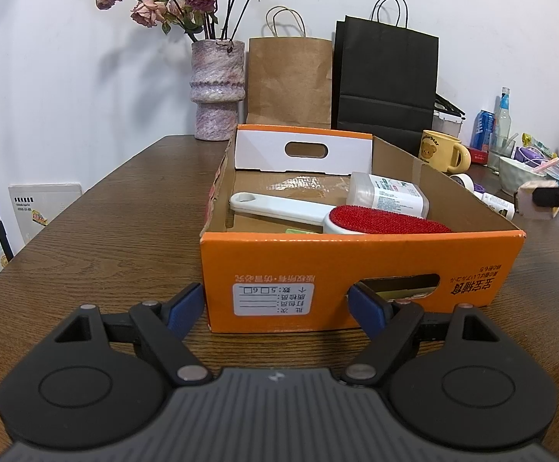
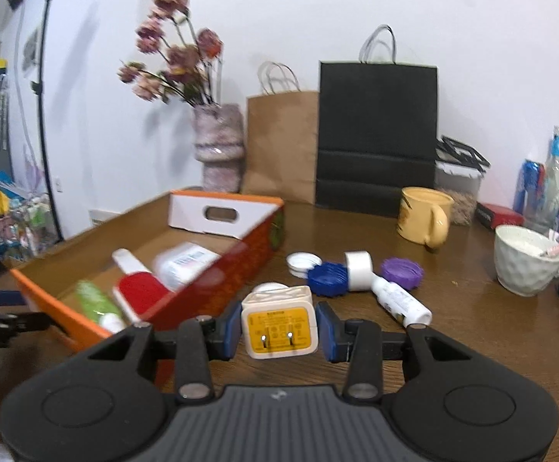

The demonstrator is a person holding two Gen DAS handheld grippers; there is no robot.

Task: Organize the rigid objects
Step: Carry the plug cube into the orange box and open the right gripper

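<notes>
An orange cardboard box (image 1: 360, 281) stands open on the wooden table. In it lie a white lint brush with a red head (image 1: 387, 225), a white bottle (image 1: 389, 194) and a green tube (image 2: 94, 302). My left gripper (image 1: 277, 306) is open, its blue pads close against the box's front wall beside the handle hole. My right gripper (image 2: 279, 327) is shut on a white charger with a yellow face (image 2: 279, 342) and holds it above the table just right of the box. Loose on the table beyond it are a blue cap (image 2: 327, 279), a purple cap (image 2: 401, 272), a white lid (image 2: 303, 262), a tape roll (image 2: 358, 271) and a white tube (image 2: 400, 304).
A yellow mug (image 2: 423, 213) and a white bowl (image 2: 526, 260) stand to the right, with bottles (image 2: 554, 188) behind them. A vase of dried roses (image 1: 217, 88), a brown paper bag (image 1: 289, 81) and a black bag (image 1: 385, 77) line the wall behind the box.
</notes>
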